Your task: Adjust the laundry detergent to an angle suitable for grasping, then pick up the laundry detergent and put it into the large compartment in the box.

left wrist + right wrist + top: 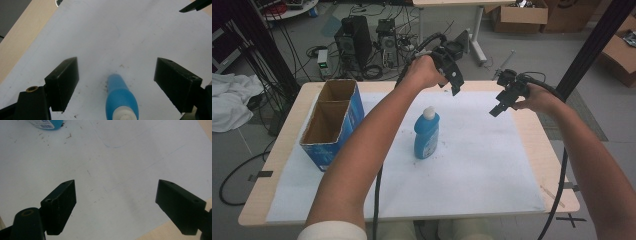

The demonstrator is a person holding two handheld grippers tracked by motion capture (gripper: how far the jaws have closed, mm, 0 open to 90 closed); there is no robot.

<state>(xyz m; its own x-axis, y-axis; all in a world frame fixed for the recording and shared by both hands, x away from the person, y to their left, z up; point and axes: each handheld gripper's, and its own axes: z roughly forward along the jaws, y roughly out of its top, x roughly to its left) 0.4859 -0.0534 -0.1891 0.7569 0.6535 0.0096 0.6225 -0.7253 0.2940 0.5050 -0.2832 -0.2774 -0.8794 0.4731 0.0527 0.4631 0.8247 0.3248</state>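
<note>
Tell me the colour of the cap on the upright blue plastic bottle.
White cap on the blue plastic bottle, clearest in the high view.

The table [287,130] has a light wooden top, and a large white sheet [482,165] covers most of it, leaving bare wood at the edges. On the sheet stands a blue bottle [427,134] with a white cap, upright, below and a little in front of the left gripper [455,85], which is held above the far side of the table. In the left gripper view the bottle sits under the gap between the two jaws. An open blue cardboard box [332,125] stands far to the left of this gripper. Under the right gripper [497,111] the sheet is bare, with a faint blue line and small dark crumbs near the bottle.
</note>
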